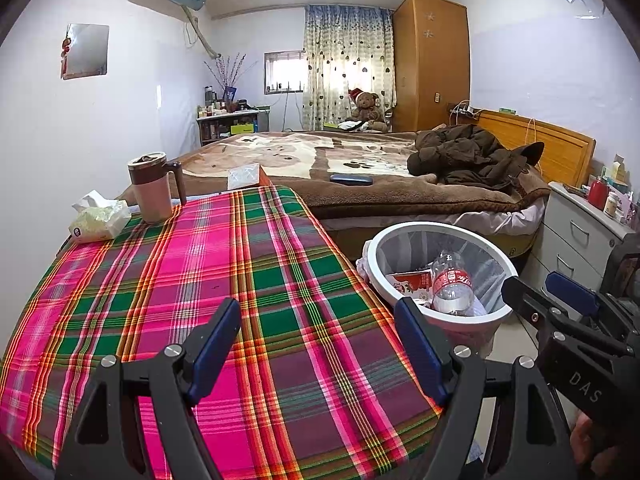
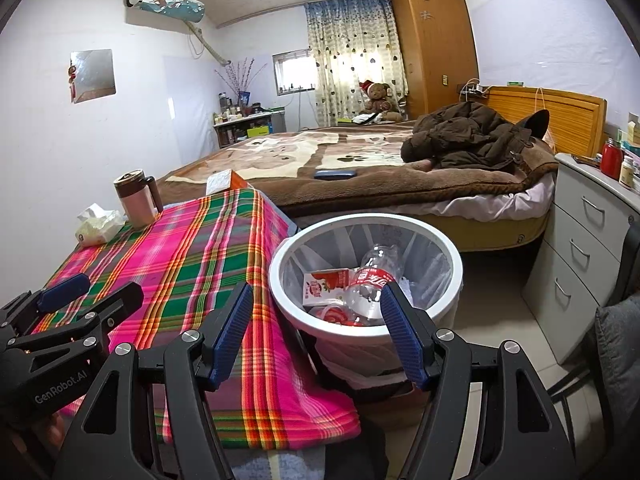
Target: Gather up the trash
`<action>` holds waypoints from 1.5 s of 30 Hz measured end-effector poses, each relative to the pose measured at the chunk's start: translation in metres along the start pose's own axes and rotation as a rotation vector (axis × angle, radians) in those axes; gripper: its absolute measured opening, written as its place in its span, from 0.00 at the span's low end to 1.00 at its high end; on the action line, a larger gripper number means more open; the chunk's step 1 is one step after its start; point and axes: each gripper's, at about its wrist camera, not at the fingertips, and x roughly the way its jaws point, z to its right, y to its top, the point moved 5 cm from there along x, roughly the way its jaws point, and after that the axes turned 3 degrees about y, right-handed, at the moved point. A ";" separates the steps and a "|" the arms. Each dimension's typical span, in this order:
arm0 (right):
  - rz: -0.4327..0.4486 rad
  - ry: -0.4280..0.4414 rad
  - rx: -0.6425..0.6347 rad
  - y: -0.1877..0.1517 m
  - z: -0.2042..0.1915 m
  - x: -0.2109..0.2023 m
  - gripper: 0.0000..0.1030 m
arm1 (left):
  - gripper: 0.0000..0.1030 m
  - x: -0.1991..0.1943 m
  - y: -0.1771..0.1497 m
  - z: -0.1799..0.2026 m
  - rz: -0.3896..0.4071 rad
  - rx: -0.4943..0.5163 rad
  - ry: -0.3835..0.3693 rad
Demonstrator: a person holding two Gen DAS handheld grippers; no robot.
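A glossy round white wastebasket [image 2: 366, 322], lined with thin translucent plastic, stands on the floor at three o'clock from the plaid woven tablecloth [image 1: 224, 300]. Inside lie a crumpled clear plastic bottle [image 2: 370, 280] with a red label and a flat strawberry-print carton [image 2: 320, 286]. The left gripper [image 1: 318, 350] and right gripper [image 2: 316, 334] both gape wide, empty.

A table [image 1: 248, 280] stands at near left, with a mug [image 1: 150, 186] and a tissue pack [image 1: 98, 220] at its far left corner. Just right of the table stands a bin [image 2: 280, 276] holding a bottle [image 2: 370, 280] and a carton [image 2: 320, 286]. Behind both lies a bed [image 1: 360, 196]; drawers [image 2: 580, 240] stand at far right.
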 end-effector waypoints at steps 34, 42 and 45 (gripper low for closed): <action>-0.003 0.006 -0.004 0.000 -0.005 0.001 0.65 | 0.78 -0.001 -0.001 -0.006 -0.004 -0.015 0.005; -0.003 0.006 -0.004 0.000 -0.005 0.001 0.65 | 0.78 -0.002 -0.001 -0.004 0.002 -0.016 0.004; -0.003 0.005 -0.005 0.000 -0.006 0.001 0.65 | 0.78 -0.002 -0.001 -0.004 -0.001 -0.016 0.002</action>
